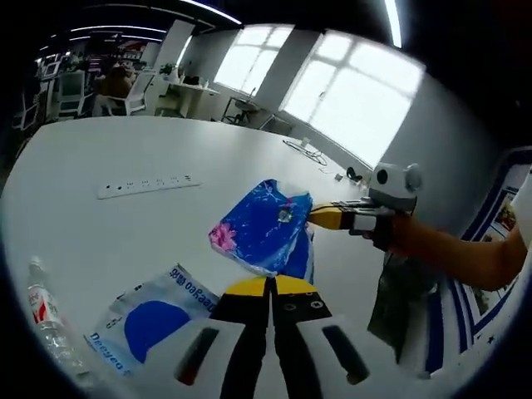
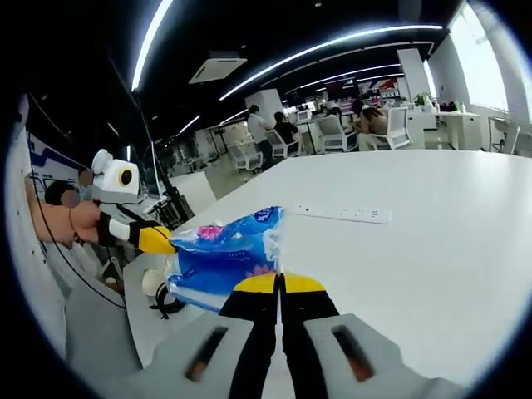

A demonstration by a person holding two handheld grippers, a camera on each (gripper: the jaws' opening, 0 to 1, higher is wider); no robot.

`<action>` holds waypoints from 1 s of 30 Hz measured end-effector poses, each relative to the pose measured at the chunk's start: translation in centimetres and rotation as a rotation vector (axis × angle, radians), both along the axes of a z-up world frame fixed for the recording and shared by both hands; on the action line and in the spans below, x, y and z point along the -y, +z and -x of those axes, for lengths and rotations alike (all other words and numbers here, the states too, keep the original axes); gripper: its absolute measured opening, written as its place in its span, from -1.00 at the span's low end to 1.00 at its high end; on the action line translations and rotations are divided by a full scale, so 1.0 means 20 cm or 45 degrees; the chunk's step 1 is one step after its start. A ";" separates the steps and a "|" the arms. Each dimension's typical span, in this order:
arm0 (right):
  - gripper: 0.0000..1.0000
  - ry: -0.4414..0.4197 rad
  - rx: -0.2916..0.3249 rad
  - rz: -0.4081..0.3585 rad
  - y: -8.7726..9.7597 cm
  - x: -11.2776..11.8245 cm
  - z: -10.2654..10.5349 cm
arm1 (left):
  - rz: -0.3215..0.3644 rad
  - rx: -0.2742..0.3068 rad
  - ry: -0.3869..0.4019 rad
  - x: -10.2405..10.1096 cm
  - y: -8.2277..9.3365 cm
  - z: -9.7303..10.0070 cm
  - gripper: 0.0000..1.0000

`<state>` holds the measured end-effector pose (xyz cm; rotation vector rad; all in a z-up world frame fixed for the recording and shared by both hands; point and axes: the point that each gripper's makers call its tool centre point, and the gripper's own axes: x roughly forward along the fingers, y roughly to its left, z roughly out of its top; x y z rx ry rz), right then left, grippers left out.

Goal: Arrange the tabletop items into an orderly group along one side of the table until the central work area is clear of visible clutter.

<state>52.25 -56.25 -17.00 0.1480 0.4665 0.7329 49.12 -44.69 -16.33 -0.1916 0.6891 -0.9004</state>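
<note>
A blue tissue packet with a pink flower print [image 1: 262,229] [image 2: 223,253] is held between both grippers over the white table [image 1: 125,241]. My left gripper [image 1: 270,283] is shut, its yellow tips pinching the packet's near edge. In the right gripper view the left gripper [image 2: 170,245] comes in from the left at the packet's end. My right gripper [image 2: 280,280] is shut on the packet's lower edge. It enters the left gripper view from the right [image 1: 314,214], held by a person's hand. A flat white-and-blue Deeyeo packet [image 1: 150,320] lies to the lower left.
A clear plastic bottle [image 1: 46,320] lies at the near left edge. A white power strip [image 1: 148,184] [image 2: 341,214] rests mid-table. A black cable [image 1: 303,151] sits near the far edge, and a black cord [image 2: 166,303] under the packet. Office chairs and people are behind.
</note>
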 end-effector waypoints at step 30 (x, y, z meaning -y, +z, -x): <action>-1.00 -0.309 0.064 0.014 0.17 0.57 -0.12 | -0.092 0.146 -0.307 0.57 0.22 -0.32 -1.00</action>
